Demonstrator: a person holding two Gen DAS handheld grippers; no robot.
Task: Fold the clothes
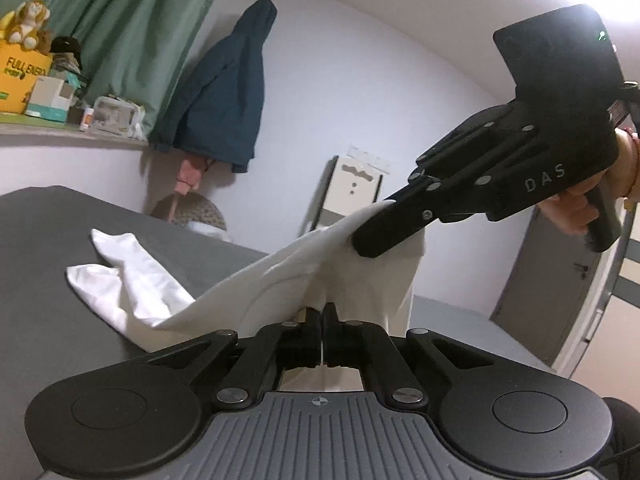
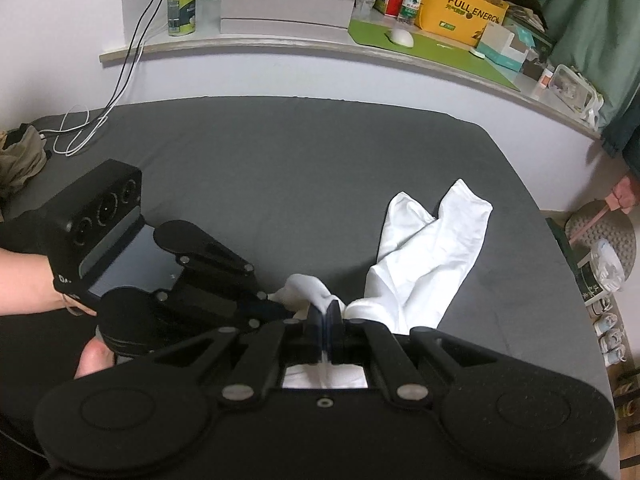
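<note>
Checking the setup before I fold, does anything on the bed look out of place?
Mostly no. The white garment is held by both grippers, its two legs lying on the grey bed. A crumpled olive cloth and loose white cable sit at the far left edge.

Black tongs (image 1: 322,320), silver screws, "DAS" lettering, ribbed grey base

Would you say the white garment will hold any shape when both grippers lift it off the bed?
Probably not. The white garment sags between the left gripper and the right gripper, so it looks floppy. Its two legs trail on the grey bed and would likely drag. It seems light: thin pinches hold it up.
</note>
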